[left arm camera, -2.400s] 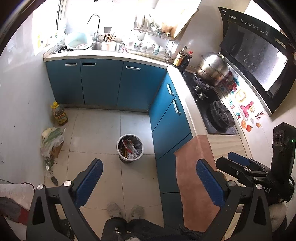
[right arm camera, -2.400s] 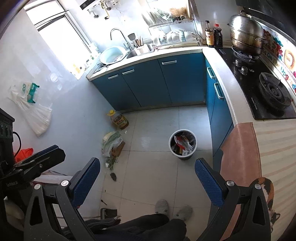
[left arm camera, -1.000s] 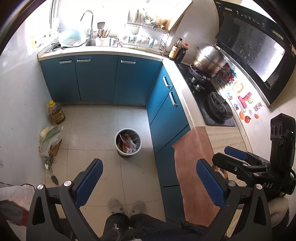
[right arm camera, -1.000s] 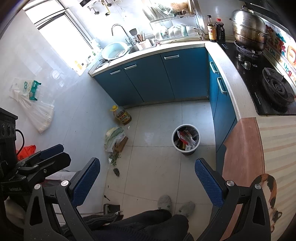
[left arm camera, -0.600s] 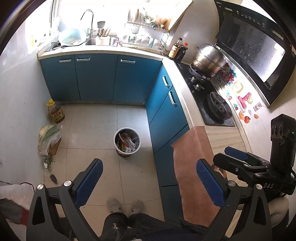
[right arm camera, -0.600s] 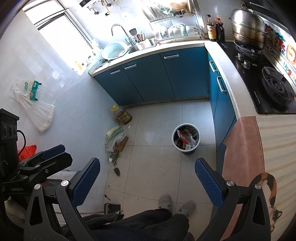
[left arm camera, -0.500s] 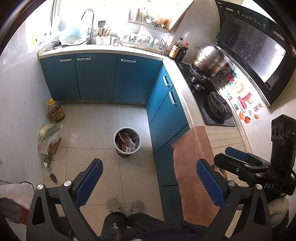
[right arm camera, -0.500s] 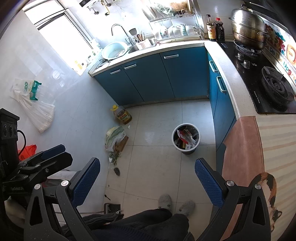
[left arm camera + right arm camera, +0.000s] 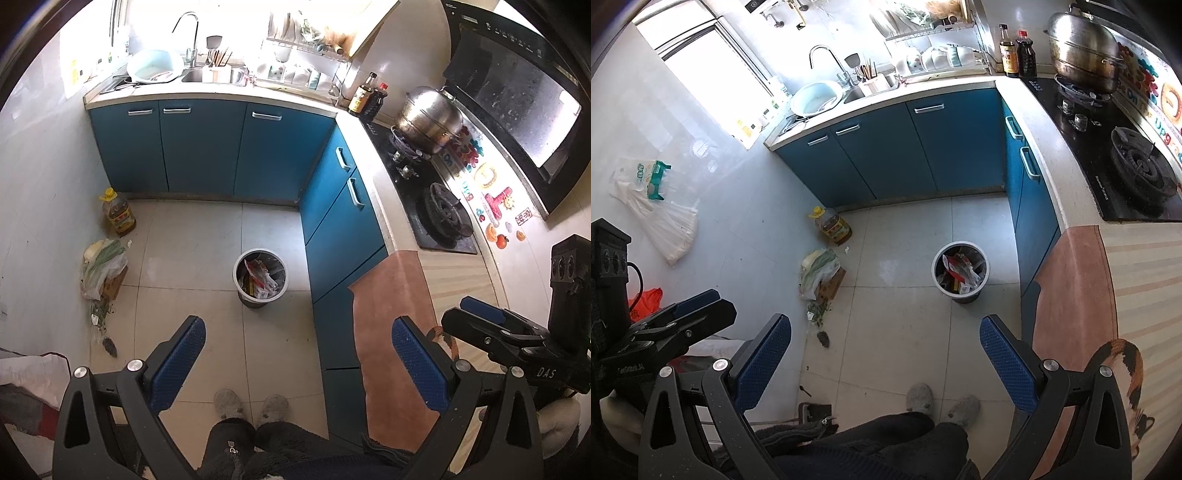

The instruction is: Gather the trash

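A white trash bin (image 9: 260,277) (image 9: 961,271) stands on the tiled floor beside the blue cabinets, holding wrappers and packets. By the left wall lies a plastic bag of scraps (image 9: 101,266) (image 9: 817,270) on a cardboard piece, with green bits and a dark lump (image 9: 109,346) (image 9: 823,338) scattered below it. My left gripper (image 9: 295,363) is open and empty, held high above the floor. My right gripper (image 9: 885,363) is also open and empty. Each gripper shows at the edge of the other's view.
An oil bottle (image 9: 118,213) (image 9: 833,226) stands near the cabinet corner. Blue cabinets (image 9: 207,147) line the back and right. A stove with a steel pot (image 9: 428,120) and a mat-covered counter (image 9: 391,332) are on the right. A person's slippered feet (image 9: 251,404) are below.
Both views have shifted only slightly over the last second; the bin and litter sit where they were. Both grippers stay open.
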The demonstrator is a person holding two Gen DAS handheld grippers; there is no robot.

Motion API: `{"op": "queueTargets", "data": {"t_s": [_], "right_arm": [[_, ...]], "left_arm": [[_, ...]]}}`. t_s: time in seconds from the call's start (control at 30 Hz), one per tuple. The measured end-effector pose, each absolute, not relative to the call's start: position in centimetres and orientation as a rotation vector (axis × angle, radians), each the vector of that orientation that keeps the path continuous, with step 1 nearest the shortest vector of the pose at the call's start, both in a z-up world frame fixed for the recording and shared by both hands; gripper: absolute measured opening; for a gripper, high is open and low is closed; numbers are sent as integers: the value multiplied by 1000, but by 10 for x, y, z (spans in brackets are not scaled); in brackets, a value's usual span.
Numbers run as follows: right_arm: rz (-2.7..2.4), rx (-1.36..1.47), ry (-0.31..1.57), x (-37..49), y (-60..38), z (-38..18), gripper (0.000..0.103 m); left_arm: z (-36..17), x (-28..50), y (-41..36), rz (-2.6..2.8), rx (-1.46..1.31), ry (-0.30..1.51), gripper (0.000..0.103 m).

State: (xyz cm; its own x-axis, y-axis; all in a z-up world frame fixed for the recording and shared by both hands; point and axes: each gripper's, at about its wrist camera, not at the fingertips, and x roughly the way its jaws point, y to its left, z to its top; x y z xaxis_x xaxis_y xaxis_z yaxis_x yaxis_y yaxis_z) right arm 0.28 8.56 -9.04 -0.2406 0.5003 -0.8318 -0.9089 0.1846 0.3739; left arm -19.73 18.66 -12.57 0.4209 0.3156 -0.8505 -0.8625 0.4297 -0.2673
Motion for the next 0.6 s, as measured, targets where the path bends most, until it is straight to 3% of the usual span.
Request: {"op": "queueTargets", "data": {"t_s": [0.6], "right_arm": [[1418,-476,1179,-1,85,-89,103]], "left_arm": [[-125,-198,187,845,-796,812,103]]}}
